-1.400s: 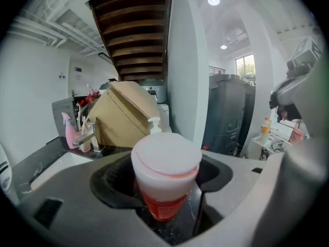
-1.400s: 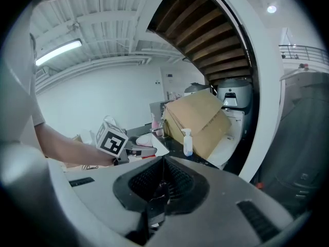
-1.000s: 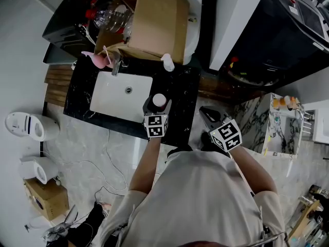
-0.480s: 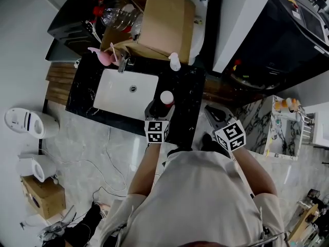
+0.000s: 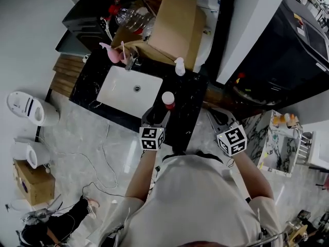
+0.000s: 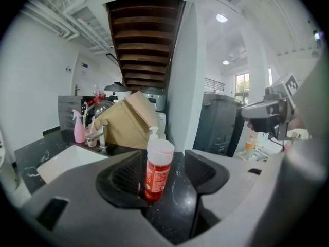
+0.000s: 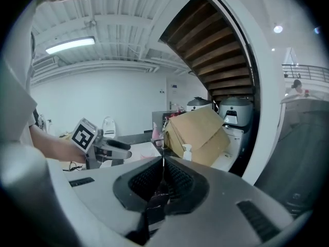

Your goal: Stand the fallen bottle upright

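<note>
A small red bottle (image 5: 167, 100) with a white cap stands upright on the black counter (image 5: 189, 118), right of the sink. My left gripper (image 5: 156, 115) is just behind it, on the side nearer the person. In the left gripper view the bottle (image 6: 156, 171) shows in the gap of the left gripper (image 6: 164, 161). Its jaws have just been closing, but the pads do not press on the bottle. My right gripper (image 5: 216, 119) hangs beside the counter's right end. In its own view the right gripper (image 7: 163, 161) has its jaws together on nothing.
A white sink (image 5: 128, 85) with a faucet (image 5: 131, 63) fills the counter's left part. Behind it are a pink spray bottle (image 5: 110, 52), a white pump bottle (image 5: 180, 66) and a big cardboard box (image 5: 174, 22). A white wall column (image 5: 247, 24) rises at the right.
My left gripper has drawn back from the bottle toward the person and risen a little. The bottle stays upright where it stood. The right gripper has lifted slightly.
</note>
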`<action>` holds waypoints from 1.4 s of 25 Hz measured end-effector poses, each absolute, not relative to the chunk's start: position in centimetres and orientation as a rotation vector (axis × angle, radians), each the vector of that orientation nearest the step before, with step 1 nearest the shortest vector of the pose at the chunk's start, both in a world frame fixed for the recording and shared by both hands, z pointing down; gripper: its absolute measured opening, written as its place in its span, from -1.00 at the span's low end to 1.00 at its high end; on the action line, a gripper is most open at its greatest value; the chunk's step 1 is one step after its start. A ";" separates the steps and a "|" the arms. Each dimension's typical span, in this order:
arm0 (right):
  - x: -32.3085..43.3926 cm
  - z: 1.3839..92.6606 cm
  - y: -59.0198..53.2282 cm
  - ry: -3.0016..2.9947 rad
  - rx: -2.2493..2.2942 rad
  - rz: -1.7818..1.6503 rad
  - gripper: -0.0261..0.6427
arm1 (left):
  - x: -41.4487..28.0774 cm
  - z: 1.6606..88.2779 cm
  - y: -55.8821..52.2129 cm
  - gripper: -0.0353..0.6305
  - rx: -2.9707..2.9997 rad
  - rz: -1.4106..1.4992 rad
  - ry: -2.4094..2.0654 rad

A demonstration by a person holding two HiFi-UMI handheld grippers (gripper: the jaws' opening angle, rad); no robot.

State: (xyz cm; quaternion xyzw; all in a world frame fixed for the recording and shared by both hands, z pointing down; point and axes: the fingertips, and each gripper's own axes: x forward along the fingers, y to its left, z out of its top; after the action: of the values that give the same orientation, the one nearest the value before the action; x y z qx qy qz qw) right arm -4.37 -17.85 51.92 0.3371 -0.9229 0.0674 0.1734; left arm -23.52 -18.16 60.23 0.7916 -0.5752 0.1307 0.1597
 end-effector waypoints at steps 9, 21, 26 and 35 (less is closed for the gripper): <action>-1.8 50.3 -15.5 -2.726 0.818 0.213 -0.83 | -22.0 57.7 -13.0 -0.43 2.137 0.341 -1.805; 1.4 48.7 -11.7 -2.830 0.627 0.128 -0.83 | -18.8 54.2 -4.3 -0.80 1.999 0.305 -1.975; 1.6 48.6 -10.7 -2.853 0.581 0.106 -0.83 | -18.4 53.5 -1.5 -0.87 1.962 0.285 -2.028; -0.6 47.8 -8.9 -2.877 0.543 0.071 -0.83 | -20.3 51.7 2.4 -0.87 1.953 0.227 -2.065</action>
State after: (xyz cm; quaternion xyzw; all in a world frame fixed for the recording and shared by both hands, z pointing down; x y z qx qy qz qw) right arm -0.62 -8.88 47.79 0.1845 -0.9768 0.0242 0.1062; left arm -20.32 2.44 51.72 0.6777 -0.7167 0.0789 0.1445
